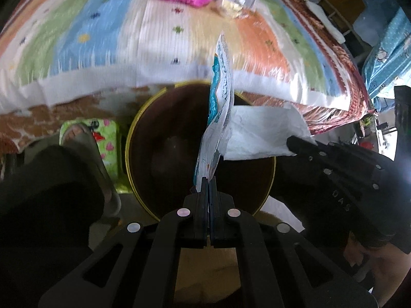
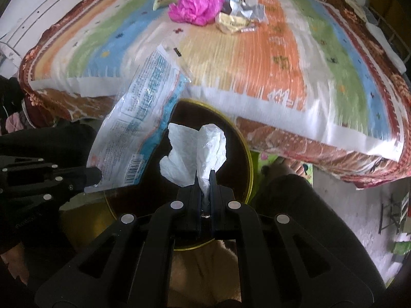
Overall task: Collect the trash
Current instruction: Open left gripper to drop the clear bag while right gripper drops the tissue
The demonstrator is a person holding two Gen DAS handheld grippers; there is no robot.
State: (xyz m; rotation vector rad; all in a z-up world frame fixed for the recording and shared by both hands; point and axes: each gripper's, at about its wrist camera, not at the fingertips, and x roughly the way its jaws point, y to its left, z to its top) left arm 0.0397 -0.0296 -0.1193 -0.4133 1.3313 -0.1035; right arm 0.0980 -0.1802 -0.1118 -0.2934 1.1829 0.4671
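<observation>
Trash is in both grippers at once, and both hang over the mouth of the dark round bin (image 1: 200, 154) with the yellow rim, which stands on the floor against the edge of the bed (image 2: 257, 59). The left gripper (image 1: 207, 179) has its fingers pressed together on the bottom edge of a flat blue-and-white wrapper (image 1: 218, 107); the wrapper's long axis runs up and away from the fingertips, so most of its length leans out over the far rim toward the bed rather than hanging inside the opening. The right gripper (image 2: 205, 177) is clamped on a crumpled white tissue (image 2: 195, 151), which bunches just beyond its fingertips and sits squarely over the dark interior. Both point steeply downward, side by side, the wrapper's edge nearly touching the tissue. Judging by this, the tissue should fall straight in once let go; the wrapper is the doubtful one, since its upper end could tip across the rim, so the left hand probably needs to go lower or tilt inward first. More litter lies well apart on the bedcover: a pink crumpled bag (image 2: 196, 6) and foil packets (image 2: 241, 18) beside it.
</observation>
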